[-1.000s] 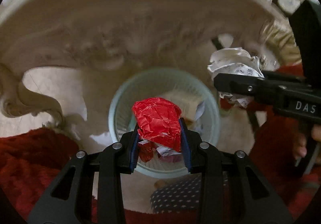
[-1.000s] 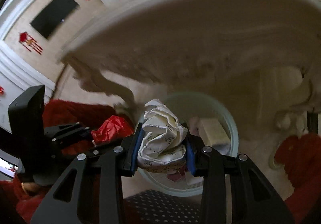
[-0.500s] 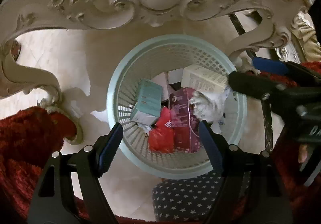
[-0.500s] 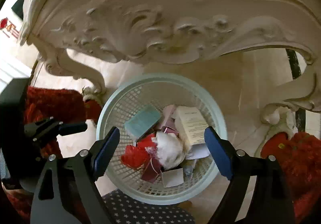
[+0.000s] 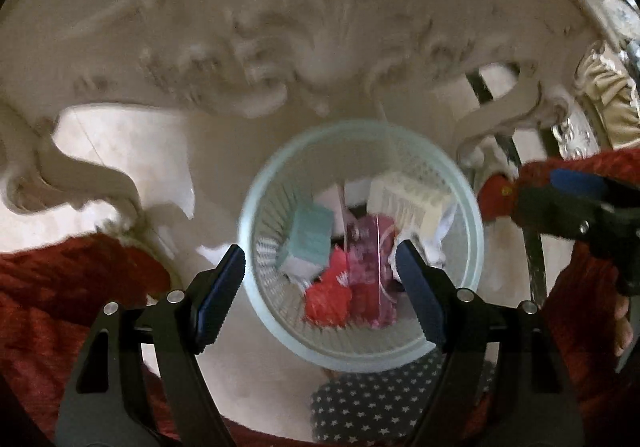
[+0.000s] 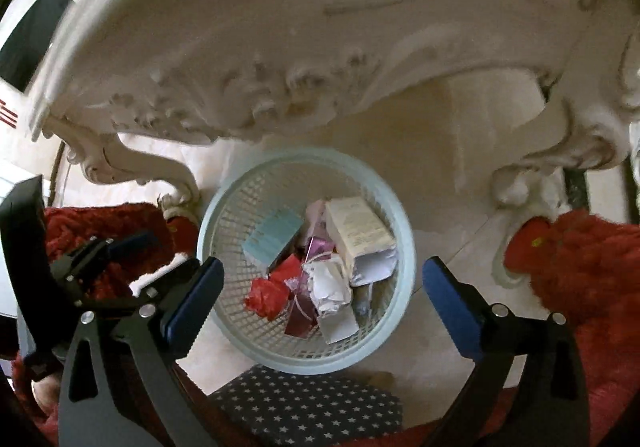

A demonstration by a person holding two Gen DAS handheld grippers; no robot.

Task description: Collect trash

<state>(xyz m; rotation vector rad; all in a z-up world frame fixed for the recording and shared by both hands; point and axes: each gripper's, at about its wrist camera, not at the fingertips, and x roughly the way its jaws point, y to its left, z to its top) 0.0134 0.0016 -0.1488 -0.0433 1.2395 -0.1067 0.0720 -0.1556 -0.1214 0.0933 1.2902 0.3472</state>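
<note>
In the pale green basket [image 6: 400,231], the red wrapper [image 6: 269,294] and crumpled white paper [image 6: 328,285] lie among boxes. Above, the left gripper [image 5: 320,289] and right gripper [image 6: 320,295] have just been opening, both wide and empty. A carved, seemingly cream desk [image 6: 320,59] overhangs.

Pale-green basket [image 6: 404,243]; red wrapper [image 6: 266,293]; star-dotted grey fabric [image 6: 308,403].

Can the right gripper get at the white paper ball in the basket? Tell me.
Probably yes. The right gripper hangs open above the basket, whose top is uncovered, and the white paper ball lies on top of the other trash.
</note>
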